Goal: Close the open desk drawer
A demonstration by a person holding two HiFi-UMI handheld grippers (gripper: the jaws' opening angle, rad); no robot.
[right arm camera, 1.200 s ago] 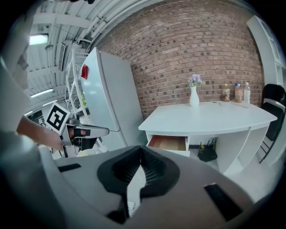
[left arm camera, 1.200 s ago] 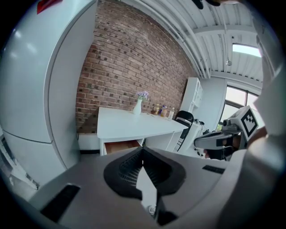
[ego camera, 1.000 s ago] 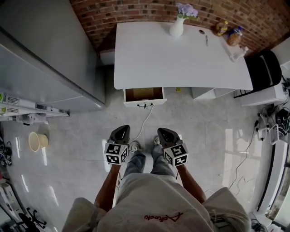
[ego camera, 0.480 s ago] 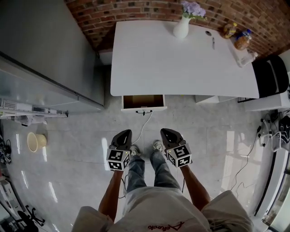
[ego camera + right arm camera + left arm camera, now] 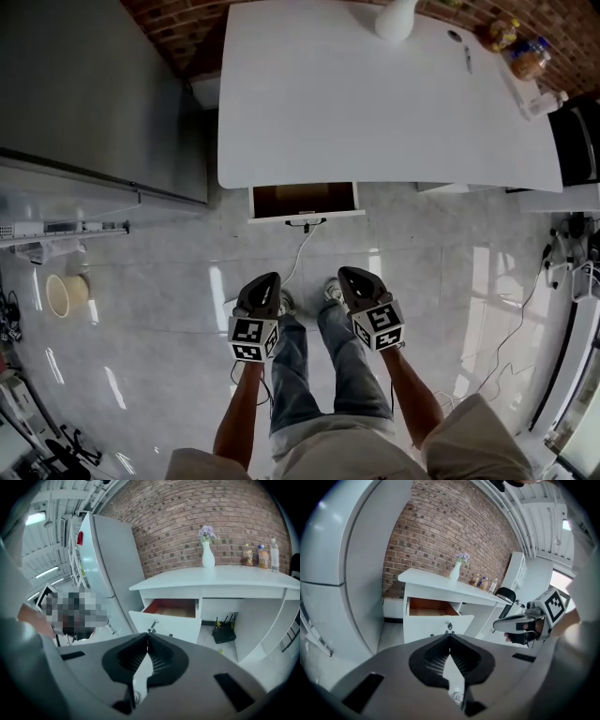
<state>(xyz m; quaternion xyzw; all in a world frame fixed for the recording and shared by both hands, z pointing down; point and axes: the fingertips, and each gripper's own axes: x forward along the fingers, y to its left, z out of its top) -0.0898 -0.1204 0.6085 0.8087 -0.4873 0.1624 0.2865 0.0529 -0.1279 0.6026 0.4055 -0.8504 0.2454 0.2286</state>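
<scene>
The white desk (image 5: 375, 103) stands against the brick wall, and its left drawer (image 5: 303, 200) is pulled out, showing a brown inside (image 5: 429, 606) (image 5: 173, 607). A small dark handle (image 5: 306, 223) hangs on the drawer's white front. My left gripper (image 5: 263, 285) and right gripper (image 5: 355, 280) are both shut and empty, held side by side above the person's shoes, well short of the drawer. Each gripper view looks over its closed jaws toward the drawer front (image 5: 440, 625) (image 5: 164, 624).
A grey fridge (image 5: 84, 94) flanks the desk's left side. A white vase (image 5: 397, 19), bottles (image 5: 525, 52) and a pen lie on the desk. A cable (image 5: 300, 253) runs across the tiled floor from under the drawer. A cream bucket (image 5: 58, 294) sits left; a router (image 5: 224, 631) stands under the desk.
The view has drawn closer to the desk, so the drawer looks larger. Both grippers have sunk lower in front of the person's legs, still shut.
</scene>
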